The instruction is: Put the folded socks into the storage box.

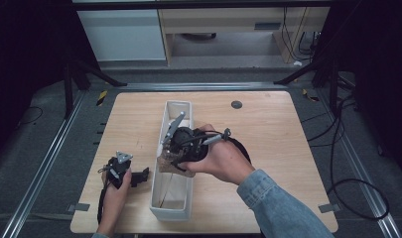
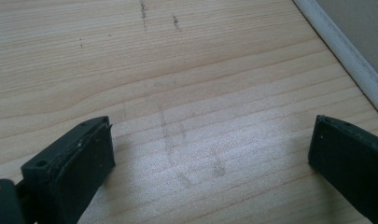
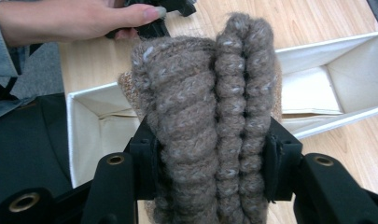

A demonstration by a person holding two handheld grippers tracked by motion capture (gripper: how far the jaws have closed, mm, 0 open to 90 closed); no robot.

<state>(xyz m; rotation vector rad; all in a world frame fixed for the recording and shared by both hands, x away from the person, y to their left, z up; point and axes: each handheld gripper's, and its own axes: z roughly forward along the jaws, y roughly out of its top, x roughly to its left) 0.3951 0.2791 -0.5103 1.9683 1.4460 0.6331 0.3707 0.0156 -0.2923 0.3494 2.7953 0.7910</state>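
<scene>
A pale wooden table (image 1: pixel 268 144) with rounded corners stands on grey carpet, dark metal rails running along both sides of it and black stand legs splayed at ten and two o'clock. Beyond the far edge are a white cabinet (image 1: pixel 121 32) and a light wooden desk (image 1: pixel 238 22), with cables trailing on the floor toward four o'clock. A small dark round disc (image 1: pixel 236 104) sits in the tabletop near twelve o'clock.

A long, narrow white fabric bin (image 1: pixel 171 198) runs from the centre of the table toward six o'clock. Over its middle the right gripper (image 3: pixel 210 158) is clamped on a rolled brown-grey knitted piece (image 3: pixel 210 116), probably a sock or a scarf, though the knit alone does not settle it. Both pads press into its sides, and the roll hangs above the open bin.

At eight o'clock the left gripper (image 2: pixel 210 158) rests low over bare, faintly scuffed wood, its jaws well apart with nothing between them; the bin's white rim lies off at its two o'clock.
</scene>
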